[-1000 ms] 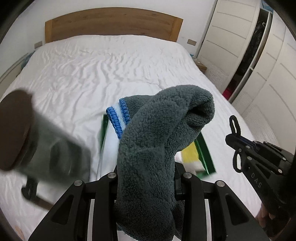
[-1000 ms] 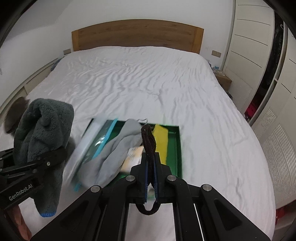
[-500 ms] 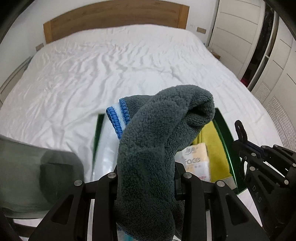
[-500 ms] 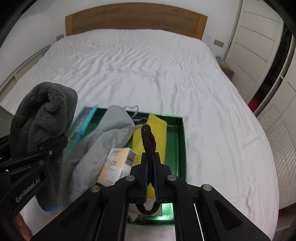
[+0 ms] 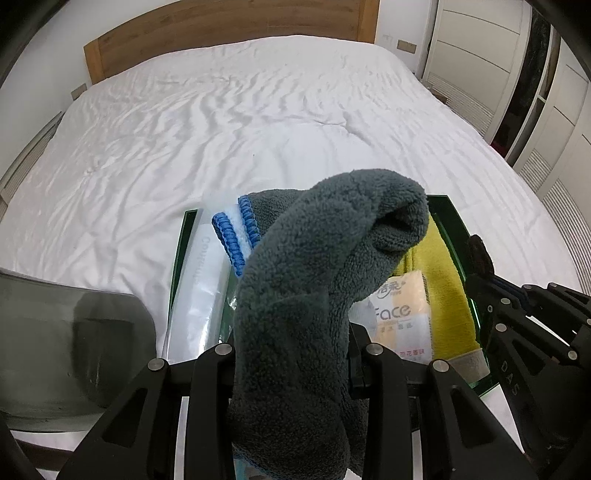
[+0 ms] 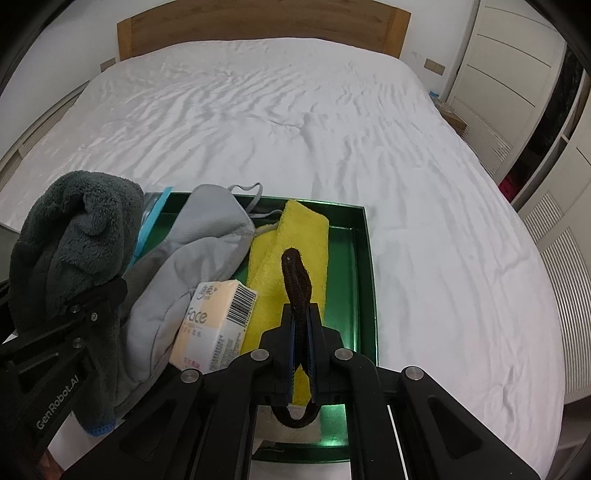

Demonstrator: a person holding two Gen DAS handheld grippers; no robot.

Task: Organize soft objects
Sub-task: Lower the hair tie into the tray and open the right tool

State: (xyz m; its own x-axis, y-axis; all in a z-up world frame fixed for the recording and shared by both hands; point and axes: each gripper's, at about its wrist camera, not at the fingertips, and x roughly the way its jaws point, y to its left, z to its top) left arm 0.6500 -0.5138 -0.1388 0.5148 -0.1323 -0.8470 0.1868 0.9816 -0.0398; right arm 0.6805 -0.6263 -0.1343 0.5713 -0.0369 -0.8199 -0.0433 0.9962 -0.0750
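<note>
My left gripper [image 5: 295,350] is shut on a dark grey fleece cloth [image 5: 317,273] with a blue-stitched edge, which bulges up above the fingers. It hangs over the left side of a green tray [image 5: 452,221] on the bed. My right gripper [image 6: 302,317] is shut on a dark brown elastic loop [image 6: 295,269], held over the tray's [image 6: 365,266] near part. In the tray lie a yellow towel [image 6: 295,229], a light grey padded cloth with straps [image 6: 199,258], a tissue pack [image 6: 214,325] and a clear plastic bag [image 5: 203,288].
The bed's white sheet [image 6: 314,118] stretches to a wooden headboard [image 6: 258,26]. White wardrobe doors [image 6: 517,66] stand on the right. A dark grey smooth object [image 5: 74,332] sits at the lower left in the left wrist view.
Both grippers have come down and in over the green tray, which now looks larger and nearer. The cloth and the loop stay gripped as before.
</note>
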